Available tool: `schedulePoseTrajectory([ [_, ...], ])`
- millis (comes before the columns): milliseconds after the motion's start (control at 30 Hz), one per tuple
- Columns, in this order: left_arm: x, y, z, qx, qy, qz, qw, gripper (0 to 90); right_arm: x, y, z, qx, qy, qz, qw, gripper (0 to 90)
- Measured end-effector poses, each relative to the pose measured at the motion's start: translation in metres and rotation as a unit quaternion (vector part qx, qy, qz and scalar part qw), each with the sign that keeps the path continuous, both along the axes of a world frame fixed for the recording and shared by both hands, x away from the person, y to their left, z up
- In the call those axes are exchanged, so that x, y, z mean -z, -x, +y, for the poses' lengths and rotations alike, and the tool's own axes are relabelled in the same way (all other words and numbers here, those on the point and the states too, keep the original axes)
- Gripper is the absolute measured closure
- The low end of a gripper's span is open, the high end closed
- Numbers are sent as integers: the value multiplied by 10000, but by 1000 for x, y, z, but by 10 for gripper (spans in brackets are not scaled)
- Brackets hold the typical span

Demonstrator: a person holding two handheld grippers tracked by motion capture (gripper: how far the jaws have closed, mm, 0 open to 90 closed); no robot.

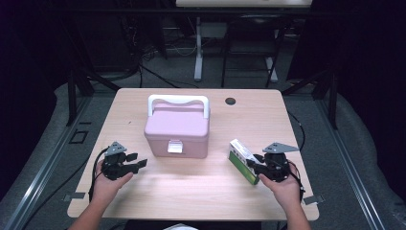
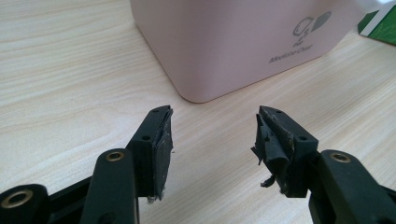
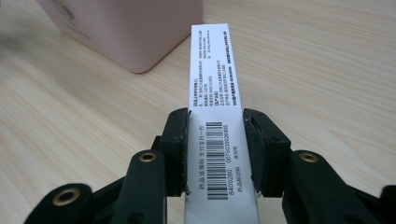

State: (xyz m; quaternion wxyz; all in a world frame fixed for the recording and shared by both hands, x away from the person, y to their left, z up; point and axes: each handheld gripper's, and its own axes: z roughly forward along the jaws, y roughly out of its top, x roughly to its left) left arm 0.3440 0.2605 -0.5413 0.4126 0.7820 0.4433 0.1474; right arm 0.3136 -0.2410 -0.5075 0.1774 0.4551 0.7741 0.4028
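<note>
Meanwhile the right tongs point(image 3: 215, 154) pinch a medicine carton point(image 3: 215, 112) beside the pink box point(image 1: 177, 129), while the left tongs point(image 2: 212, 140) stand spread.

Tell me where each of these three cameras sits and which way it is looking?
High view: above the person's side, looking forward and down on the table; both hands, left tool and right tool show.
Left gripper view: rides the left tool, looking along its open black jaws at the pink box.
Right gripper view: rides the right tool, its jaws clamped on the medicine carton.
All three share the pink box and the carton.
</note>
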Motion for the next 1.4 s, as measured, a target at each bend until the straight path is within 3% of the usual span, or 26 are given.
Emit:
schedulePoseTrajectory([
  [200,0,0,0,19,-10,8,10000,456,2,1,-29,316,-11,-45,9995,619],
  [533,1,-1,0,29,-23,-1,10000,456,6,0,-46,291,-46,-11,9996,616],
  [767,0,0,1,-1,-19,-52,10000,457,6,0,-46,168,-85,11,9998,582],
  [1000,-1,0,2,-21,-23,-104,9999,457,-3,3,-45,222,-234,-213,9993,503],
  [1167,-3,0,4,-21,235,-240,9994,465,-10,7,-39,274,-226,-418,9985,496],
  [1200,-3,0,4,-20,245,-250,9994,465,-14,8,-35,289,-240,-513,9980,496],
  [1400,-4,-1,7,-23,358,-240,9991,465,-20,11,-21,181,-191,-603,9978,496],
])
